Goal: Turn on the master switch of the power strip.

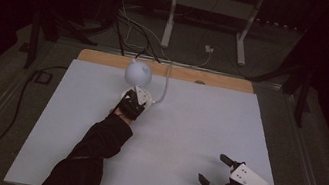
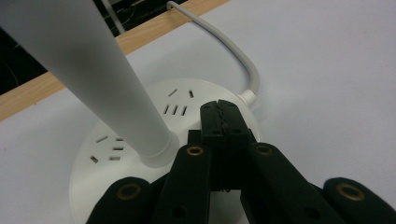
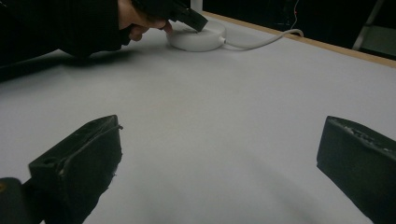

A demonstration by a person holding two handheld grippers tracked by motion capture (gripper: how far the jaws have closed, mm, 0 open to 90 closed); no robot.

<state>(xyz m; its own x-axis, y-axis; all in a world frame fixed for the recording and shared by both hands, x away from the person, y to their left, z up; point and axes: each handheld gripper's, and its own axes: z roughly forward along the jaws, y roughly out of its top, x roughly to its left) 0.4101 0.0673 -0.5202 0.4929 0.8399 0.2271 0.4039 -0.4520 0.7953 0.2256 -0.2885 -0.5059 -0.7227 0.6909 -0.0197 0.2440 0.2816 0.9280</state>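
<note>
My left gripper [image 2: 223,122], jaws pressed together, bears on the round white plastic socket base [image 2: 105,182] of the cone-stemmed lamp [image 1: 138,73] at the table's far edge. I'd press straight down, gently. My right gripper [image 1: 222,175] idles, spread wide.

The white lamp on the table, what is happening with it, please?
A person works at a table with a pale grey sheet. The left tool, jaws shut, presses its tips on the round white lamp base with socket slots, near where the white cable leaves it. The lamp's white tapered stem rises beside it. The right tool rests open near the table's front right corner, holding nothing.
</note>
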